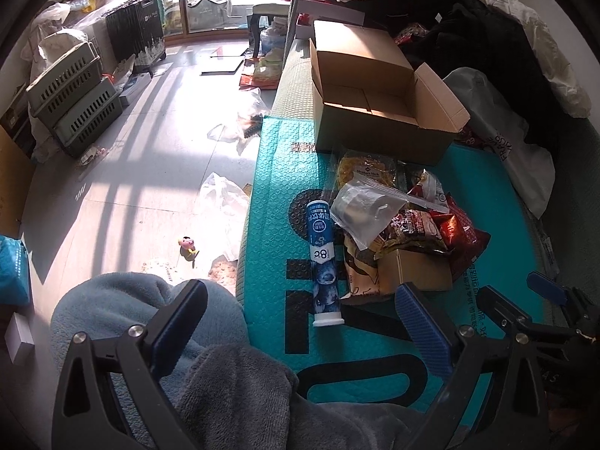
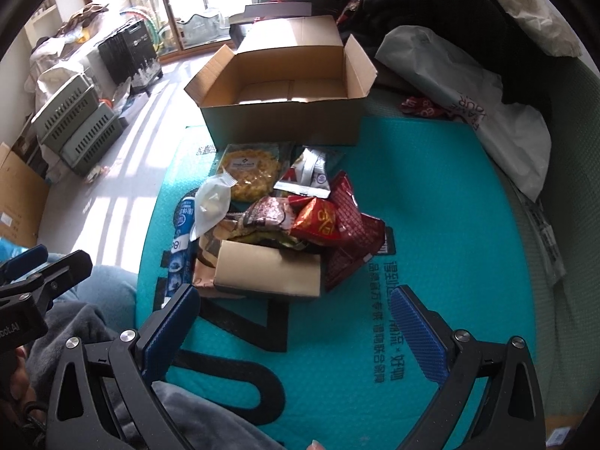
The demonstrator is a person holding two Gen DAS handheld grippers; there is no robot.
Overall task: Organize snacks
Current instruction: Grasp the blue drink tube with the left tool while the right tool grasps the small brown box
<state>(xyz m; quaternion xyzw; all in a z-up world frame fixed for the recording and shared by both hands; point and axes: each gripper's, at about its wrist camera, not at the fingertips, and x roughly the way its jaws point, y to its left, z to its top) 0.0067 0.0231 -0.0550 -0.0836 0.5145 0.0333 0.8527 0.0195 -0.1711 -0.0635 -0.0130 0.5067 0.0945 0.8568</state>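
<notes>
A pile of snack packs [image 2: 311,217] lies on a teal bubble mat [image 2: 431,195]: a yellow bag [image 2: 255,172], red packets [image 2: 348,221], a silver pack [image 2: 313,174], a clear pouch [image 1: 367,206] and a small brown carton [image 2: 268,273]. A blue tube [image 1: 322,258] lies left of the pile. An open, empty cardboard box [image 2: 285,86] stands behind it. My left gripper [image 1: 300,322] is open and empty, short of the tube. My right gripper [image 2: 296,322] is open and empty, just in front of the carton.
Dark clothes [image 1: 480,37] and a white plastic bag [image 2: 487,112] crowd the mat's right side. The floor on the left holds stacked grey crates [image 1: 71,97], a black crate [image 1: 135,33] and loose plastic bags [image 1: 225,195]. Grey-blue fleece [image 1: 150,322] lies under the left gripper.
</notes>
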